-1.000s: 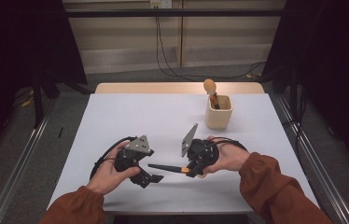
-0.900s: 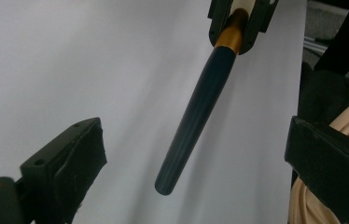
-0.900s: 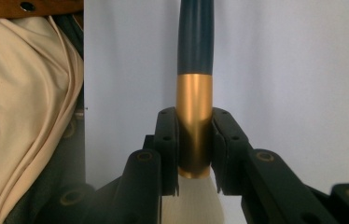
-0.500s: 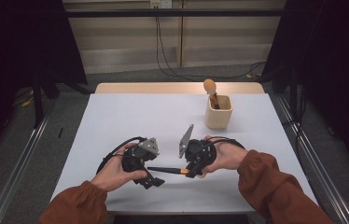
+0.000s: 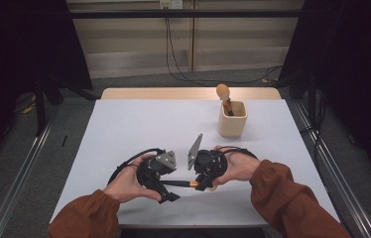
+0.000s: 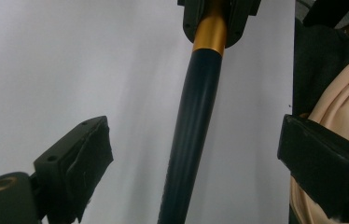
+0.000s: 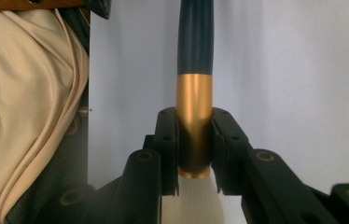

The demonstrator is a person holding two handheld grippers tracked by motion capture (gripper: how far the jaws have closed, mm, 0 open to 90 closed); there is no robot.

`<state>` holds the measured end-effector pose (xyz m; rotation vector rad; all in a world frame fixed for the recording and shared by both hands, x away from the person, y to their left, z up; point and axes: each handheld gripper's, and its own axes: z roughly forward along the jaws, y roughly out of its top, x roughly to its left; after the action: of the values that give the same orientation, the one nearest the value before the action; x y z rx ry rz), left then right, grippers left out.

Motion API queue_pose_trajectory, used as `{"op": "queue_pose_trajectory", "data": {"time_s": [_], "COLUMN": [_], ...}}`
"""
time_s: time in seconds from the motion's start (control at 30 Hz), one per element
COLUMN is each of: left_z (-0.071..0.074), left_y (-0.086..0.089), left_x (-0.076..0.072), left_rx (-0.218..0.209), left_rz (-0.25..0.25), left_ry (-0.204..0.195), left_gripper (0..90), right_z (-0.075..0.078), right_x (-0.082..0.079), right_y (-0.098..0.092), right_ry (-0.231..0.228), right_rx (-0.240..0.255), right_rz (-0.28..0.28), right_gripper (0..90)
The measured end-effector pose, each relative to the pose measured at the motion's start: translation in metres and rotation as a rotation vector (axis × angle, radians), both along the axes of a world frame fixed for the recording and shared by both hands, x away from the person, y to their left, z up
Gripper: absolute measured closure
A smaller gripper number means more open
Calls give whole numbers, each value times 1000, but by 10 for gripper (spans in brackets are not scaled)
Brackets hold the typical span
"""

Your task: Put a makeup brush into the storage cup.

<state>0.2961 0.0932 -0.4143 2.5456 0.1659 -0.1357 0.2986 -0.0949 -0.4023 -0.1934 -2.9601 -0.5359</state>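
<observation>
1. A white table (image 5: 124, 129) stands in a dim room, with a beige wall and dangling cables behind it and dark curtains at both sides.

2. Nearest the person, the right gripper (image 7: 195, 154) is clamped on the gold ferrule of a brush (image 5: 176, 183); pale bristles show just below the jaws in the right gripper view.

3. The left gripper (image 5: 166, 191) has come in toward the right one since a second ago: it was set apart from the brush handle then, and now its spread jaws straddle the dark handle (image 6: 191, 135) without the pads touching it. This looks like a handover being prepared, with the left jaws not yet closed.

4. The brush lies roughly level, just above the table near its front edge. Its long axis runs across the table, left to right; the handle's free end points to the person's left, the bristle end to the right, inside the right hand.

5. Farther back on the right stands a beige cup (image 5: 233, 121) holding a wooden spoon (image 5: 223, 94), well apart from both hands.
</observation>
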Motion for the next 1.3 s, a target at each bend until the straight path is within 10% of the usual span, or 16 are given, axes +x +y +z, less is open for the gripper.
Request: {"op": "queue_pose_trajectory", "data": {"time_s": [1.3], "left_z": [-9], "left_y": [-10], "left_x": [2], "left_rx": [-85], "left_rz": [-11], "left_ry": [11], "left_gripper": [690], "right_z": [-4], "right_x": [0], "right_y": [5], "right_ry": [-10], "right_rx": [31], "right_rz": [24], "right_gripper": [745]}}
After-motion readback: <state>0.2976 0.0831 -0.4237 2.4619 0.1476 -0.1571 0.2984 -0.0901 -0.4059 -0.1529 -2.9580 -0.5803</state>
